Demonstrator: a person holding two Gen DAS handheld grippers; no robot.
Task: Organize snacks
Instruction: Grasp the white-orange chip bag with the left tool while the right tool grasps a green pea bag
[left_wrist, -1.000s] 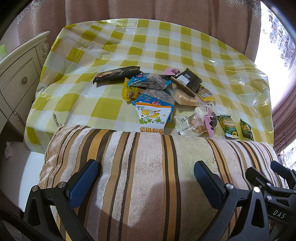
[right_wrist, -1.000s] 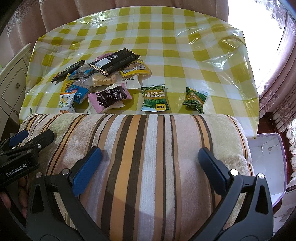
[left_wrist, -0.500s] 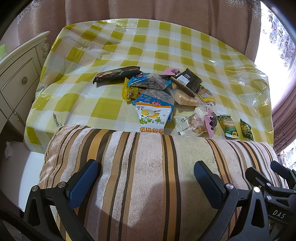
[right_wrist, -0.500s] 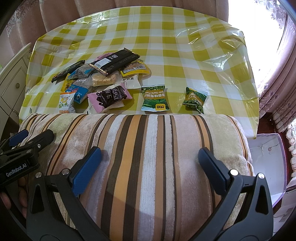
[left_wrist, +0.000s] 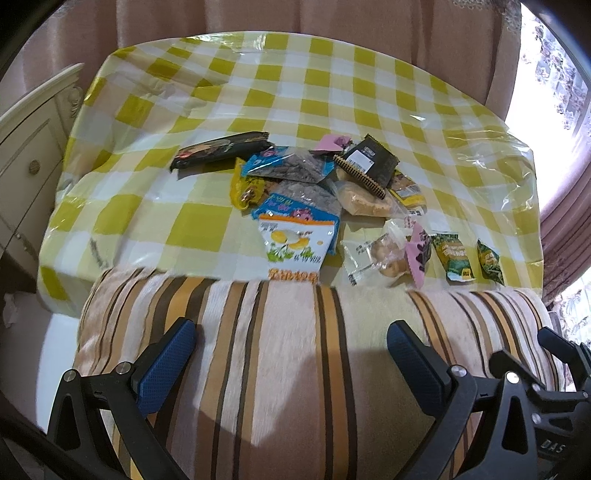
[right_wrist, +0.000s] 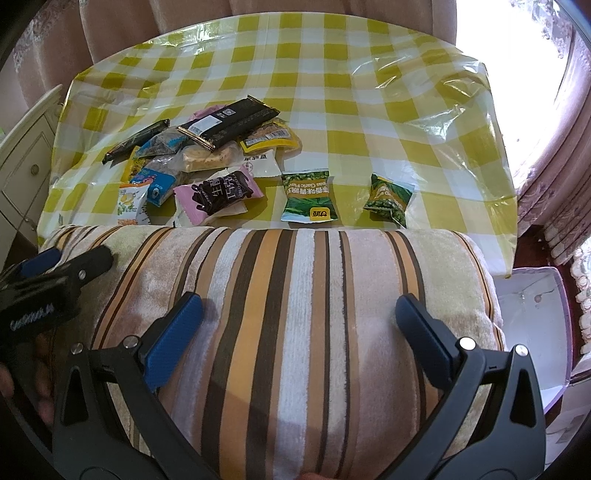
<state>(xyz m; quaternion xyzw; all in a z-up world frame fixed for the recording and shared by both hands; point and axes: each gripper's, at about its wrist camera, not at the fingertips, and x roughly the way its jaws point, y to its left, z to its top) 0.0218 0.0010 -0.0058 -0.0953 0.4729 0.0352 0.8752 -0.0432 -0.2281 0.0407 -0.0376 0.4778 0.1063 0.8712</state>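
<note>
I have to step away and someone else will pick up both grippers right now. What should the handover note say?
Left gripper: open, empty, over the striped cushion.
Right gripper: open, empty, over the same cushion.
Snacks: all on the checked tablecloth beyond the cushion. Most lie in a mixed pile on the left; two green packets, one larger and one smaller, lie apart to its right.
Done: no sorting visible.
Left: everything. The separate green packets look easiest to start with.

Two green pea packets (right_wrist: 309, 197) — one striped cushion (right_wrist: 295, 314).
</note>
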